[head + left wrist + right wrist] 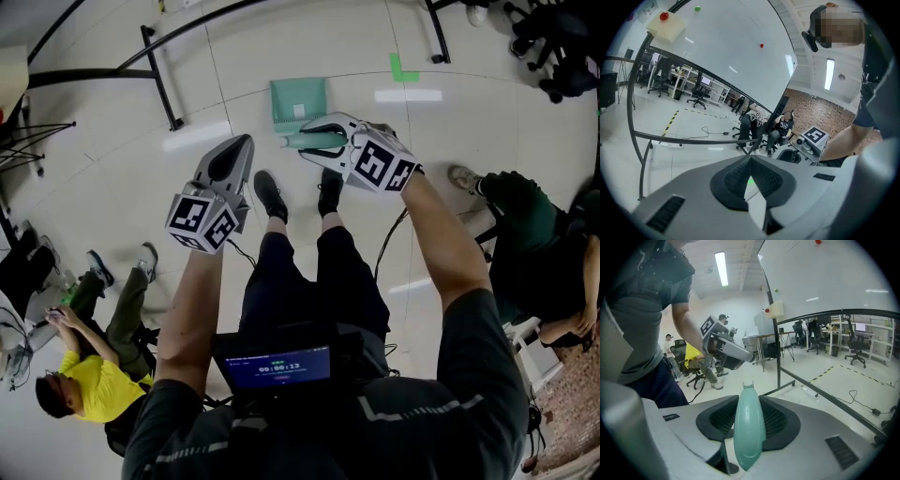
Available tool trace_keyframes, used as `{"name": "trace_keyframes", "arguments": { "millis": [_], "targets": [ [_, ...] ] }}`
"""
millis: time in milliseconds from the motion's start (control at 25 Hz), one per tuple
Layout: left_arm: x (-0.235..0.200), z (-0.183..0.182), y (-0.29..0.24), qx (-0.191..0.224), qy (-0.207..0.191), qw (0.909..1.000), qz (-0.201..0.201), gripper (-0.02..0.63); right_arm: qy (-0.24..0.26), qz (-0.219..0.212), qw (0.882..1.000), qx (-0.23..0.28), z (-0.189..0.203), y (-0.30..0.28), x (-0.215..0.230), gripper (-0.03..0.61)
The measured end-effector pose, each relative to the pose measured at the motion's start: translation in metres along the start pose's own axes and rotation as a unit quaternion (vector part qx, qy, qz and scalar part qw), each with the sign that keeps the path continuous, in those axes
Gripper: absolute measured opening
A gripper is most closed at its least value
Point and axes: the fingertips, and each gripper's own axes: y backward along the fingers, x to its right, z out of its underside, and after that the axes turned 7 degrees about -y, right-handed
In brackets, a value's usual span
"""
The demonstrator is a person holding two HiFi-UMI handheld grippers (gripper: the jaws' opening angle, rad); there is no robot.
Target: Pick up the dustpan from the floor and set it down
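The pale green dustpan (298, 101) lies ahead of the person's shoes, its pan pointing away. I cannot tell whether it touches the floor. My right gripper (307, 142) is shut on the dustpan's handle (749, 432), which stands upright between the two dark pads in the right gripper view. My left gripper (244, 142) hangs to the left of the dustpan, apart from it. In the left gripper view the left gripper (750, 161) has its pads together with nothing between them.
A black whiteboard stand (159, 66) crosses the floor at the upper left. A green tape mark (403, 67) lies beyond the dustpan. People sit at the lower left (84, 380) and at the right (534, 220). An office chair (558, 42) stands at the upper right.
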Motion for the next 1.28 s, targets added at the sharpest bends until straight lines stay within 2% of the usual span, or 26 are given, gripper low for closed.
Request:
{"name": "trace_keyframes", "arguments": {
  "millis": [360,440,560,760,960,1120,1280],
  "targets": [
    [-0.006,-0.011,-0.001,-0.004,0.004,1.0,0.004,0.034,0.007,-0.015,1.0,-0.022,-0.002,-0.008,-0.006,0.175],
    [-0.003,-0.009,-0.004,-0.005,0.005,1.0,0.005,0.034,-0.005,-0.015,1.0,-0.02,0.002,-0.006,-0.008,0.178],
    [0.001,-0.004,-0.004,-0.008,0.006,0.9999,0.006,0.034,-0.017,-0.022,0.999,-0.024,0.009,-0.006,-0.016,0.216],
    [0.011,0.001,-0.004,-0.009,0.005,0.9999,0.01,0.034,-0.021,-0.043,0.998,-0.037,0.02,-0.007,-0.039,0.216],
    [0.022,-0.005,0.002,-0.007,-0.002,0.9998,0.02,0.034,-0.039,-0.039,0.998,-0.024,0.007,-0.002,-0.045,0.216],
    [0.027,-0.025,0.008,0.007,-0.011,0.9997,0.019,0.034,-0.028,-0.022,0.999,-0.008,-0.021,0.015,-0.044,0.216],
    [0.053,-0.077,0.044,0.036,-0.024,0.9987,0.027,0.034,-0.036,0.015,0.998,0.044,-0.09,0.056,-0.062,0.215]
  ]
}}
